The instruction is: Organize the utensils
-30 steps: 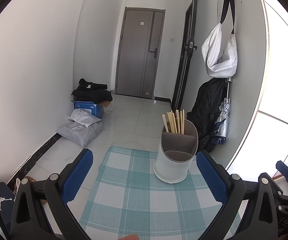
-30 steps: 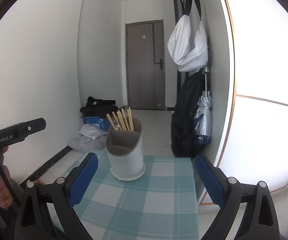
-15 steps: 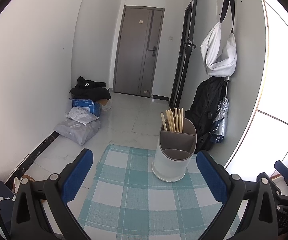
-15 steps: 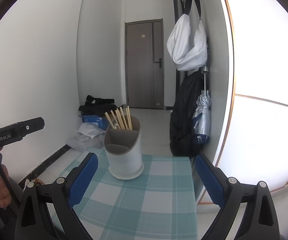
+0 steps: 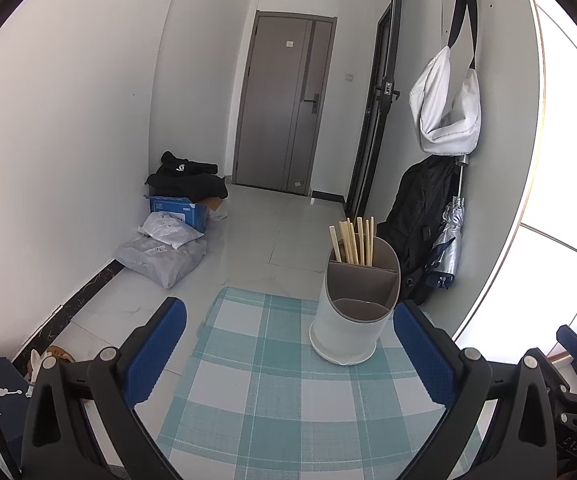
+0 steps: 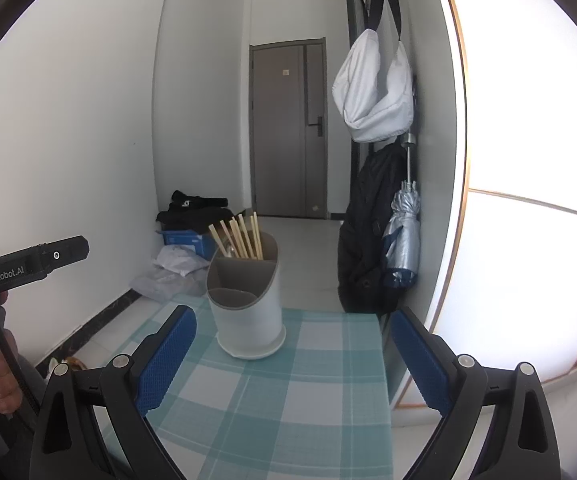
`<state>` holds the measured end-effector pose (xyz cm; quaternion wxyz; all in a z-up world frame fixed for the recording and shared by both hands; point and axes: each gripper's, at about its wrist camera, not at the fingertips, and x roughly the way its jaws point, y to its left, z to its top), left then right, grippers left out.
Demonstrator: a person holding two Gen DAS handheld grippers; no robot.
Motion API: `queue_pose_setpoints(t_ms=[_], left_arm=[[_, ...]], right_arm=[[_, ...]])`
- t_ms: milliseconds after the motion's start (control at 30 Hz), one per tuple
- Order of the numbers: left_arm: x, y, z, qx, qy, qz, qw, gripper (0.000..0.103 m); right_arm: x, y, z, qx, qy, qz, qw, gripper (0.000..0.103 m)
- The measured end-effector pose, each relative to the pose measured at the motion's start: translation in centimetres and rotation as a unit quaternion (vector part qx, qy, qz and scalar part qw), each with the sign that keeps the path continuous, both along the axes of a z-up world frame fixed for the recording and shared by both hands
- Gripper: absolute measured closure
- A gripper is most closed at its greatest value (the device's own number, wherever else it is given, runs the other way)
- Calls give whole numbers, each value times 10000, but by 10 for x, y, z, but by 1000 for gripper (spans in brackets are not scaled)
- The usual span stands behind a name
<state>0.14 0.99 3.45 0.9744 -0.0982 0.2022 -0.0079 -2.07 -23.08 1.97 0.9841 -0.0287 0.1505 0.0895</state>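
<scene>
Chopsticks (image 5: 354, 240) stand bundled in the rear compartment of the white utensil holder (image 5: 348, 320), leaning a little apart at their tips, while the lower front compartments look empty from where I sit. The holder rests upright on the teal checked tablecloth (image 5: 272, 392), toward the far right part of the table in the left wrist view and close to centre in the right wrist view.

My left gripper (image 5: 290, 354) hangs above the cloth with its blue pads spread wide and nothing between them; the holder sits just ahead of the right-hand pad rather than inside the gap. My right gripper (image 6: 292, 358) is likewise fully spread and empty, with the holder ahead of it and nearer its left pad. I judge both tools are held back and level like this so I can see the whole holder before committing to a move.

No loose utensils show on the cloth in either view, so I cannot tell whether more remain to be sorted outside the frame. With the sticks already gathered in one compartment, my guess is that the sorting is largely done, or that I am between pieces.

Beyond the table, a grey door (image 5: 284, 108) closes the hallway, a white bag (image 5: 444, 108) hangs on the right wall above a black backpack (image 5: 420, 208) and a folded silver umbrella (image 6: 402, 236).
</scene>
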Motion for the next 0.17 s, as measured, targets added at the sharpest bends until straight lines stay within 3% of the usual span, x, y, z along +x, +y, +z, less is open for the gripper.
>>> queue_pose_setpoints(t_ms=[167], left_arm=[[-2,-4,0,111,-59,12,9999,1]], right_arm=[[0,0,1,31,34,25,10000,4]])
